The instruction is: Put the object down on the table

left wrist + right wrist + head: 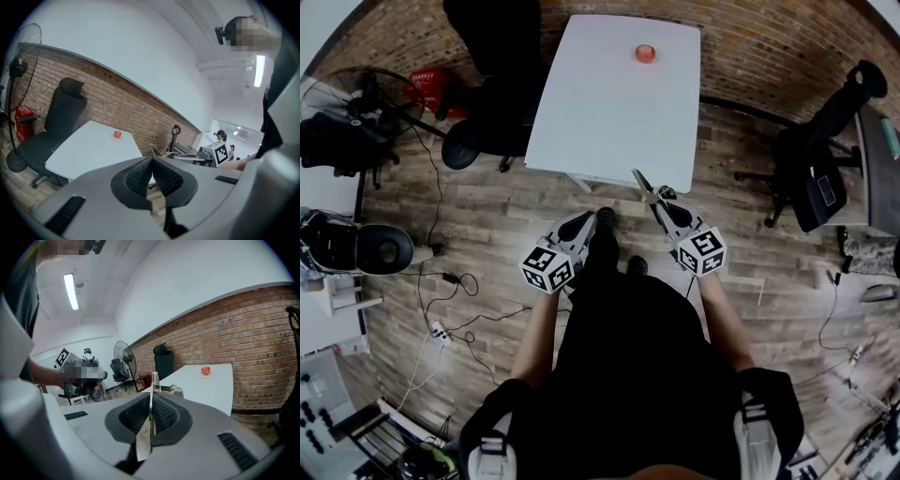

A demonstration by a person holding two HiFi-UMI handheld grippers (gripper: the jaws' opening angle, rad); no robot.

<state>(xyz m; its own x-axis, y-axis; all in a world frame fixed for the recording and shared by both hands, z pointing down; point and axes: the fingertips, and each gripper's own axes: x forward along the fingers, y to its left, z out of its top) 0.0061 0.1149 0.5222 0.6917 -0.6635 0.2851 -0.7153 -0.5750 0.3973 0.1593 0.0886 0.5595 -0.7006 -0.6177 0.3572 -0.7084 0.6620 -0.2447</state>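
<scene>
My right gripper [662, 202] [151, 401] is shut on a thin flat metal blade [643, 184] [152, 384] that stands on edge between the pads and sticks out past the tips. My left gripper [585, 223] [152, 161] is shut, with its pads together and nothing between them. Both are held over the wooden floor, a short way in front of the white table [600, 112] [84, 150] [215, 380]. At the table's far end lies a small red round thing on a saucer [645, 53] [117, 135] [205, 371].
A black office chair [492, 112] [51, 136] stands at the table's left side, and another black chair [820, 159] is off to the right. A standing fan [356, 108] and floor cables [441, 300] lie to the left. A brick wall [243, 333] runs behind the table.
</scene>
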